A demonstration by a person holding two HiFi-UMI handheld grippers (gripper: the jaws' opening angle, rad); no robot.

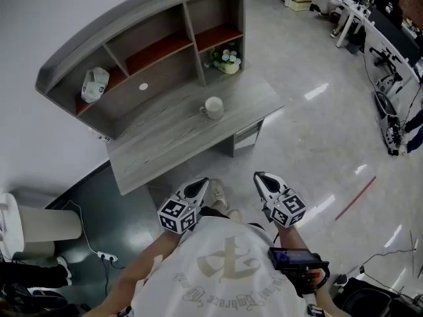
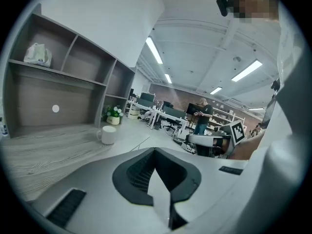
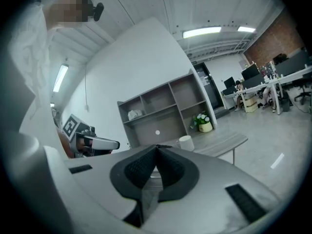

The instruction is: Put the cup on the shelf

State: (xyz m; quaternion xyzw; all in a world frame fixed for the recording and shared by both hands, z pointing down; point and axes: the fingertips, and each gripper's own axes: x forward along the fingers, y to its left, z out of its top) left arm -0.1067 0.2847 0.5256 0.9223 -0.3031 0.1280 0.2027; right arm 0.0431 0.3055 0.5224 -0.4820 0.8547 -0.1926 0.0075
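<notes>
Both grippers sit low in the head view, close to my operator's chest and well short of the desk. On the left gripper I see the jaws brought together at their tips with nothing between them. The right gripper is the same: pads meeting, nothing held. The two are side by side, apart from each other, both aimed toward the desk's front edge and tipped a little downward.

The cup, white, stands upright on the desk toward its right end, nearer the back edge than the front. Its handle faces the desk's left end. Neither gripper touches it, and a stretch of glossy floor lies between them and the desk.

A shelf unit rises along the desk's back edge. A small pot of white flowers sits in the unit's lower right compartment, just behind the cup. A crumpled white bag lies on the upper shelf at the left end. A white round spot shows on the back panel of the wide lower bay.

From the left gripper view, the cup appears past the closed jaws on the grey wood grain. From the right gripper view I see it just above the jaw tips.
</notes>
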